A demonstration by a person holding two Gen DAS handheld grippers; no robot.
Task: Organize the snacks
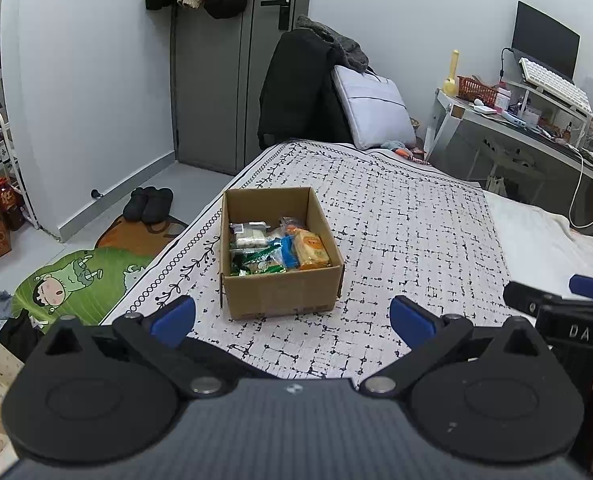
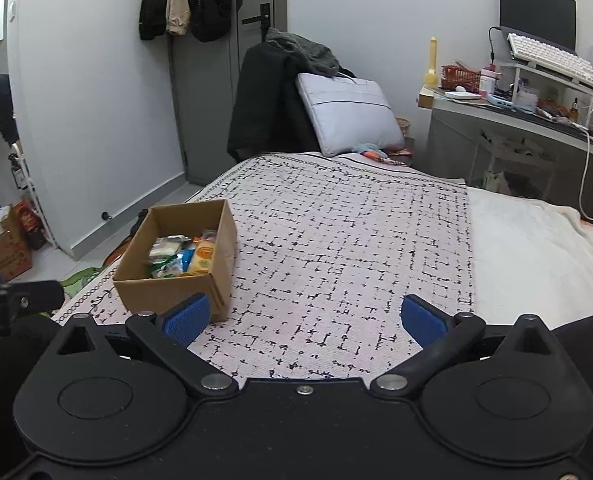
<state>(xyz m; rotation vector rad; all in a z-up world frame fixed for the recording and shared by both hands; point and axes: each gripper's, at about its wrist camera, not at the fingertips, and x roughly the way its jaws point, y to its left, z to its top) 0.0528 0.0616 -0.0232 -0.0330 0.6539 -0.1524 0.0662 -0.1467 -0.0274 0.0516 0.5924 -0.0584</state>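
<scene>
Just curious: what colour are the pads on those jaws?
Blue pads, clearest in the right wrist view.

Bare bedspread fills centre and right of the frame; only the cardboard box obstructs, lower left.

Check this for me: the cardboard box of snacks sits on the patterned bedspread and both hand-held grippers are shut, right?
Not quite. The cardboard box does sit on the patterned bedspread, but each wrist view shows its hand-held gripper, left and right, open and empty.

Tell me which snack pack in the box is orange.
The orange pack lying against the right wall of the cardboard box. The packs beside it are blue, green and clear-white; it is the only orange one.
</scene>
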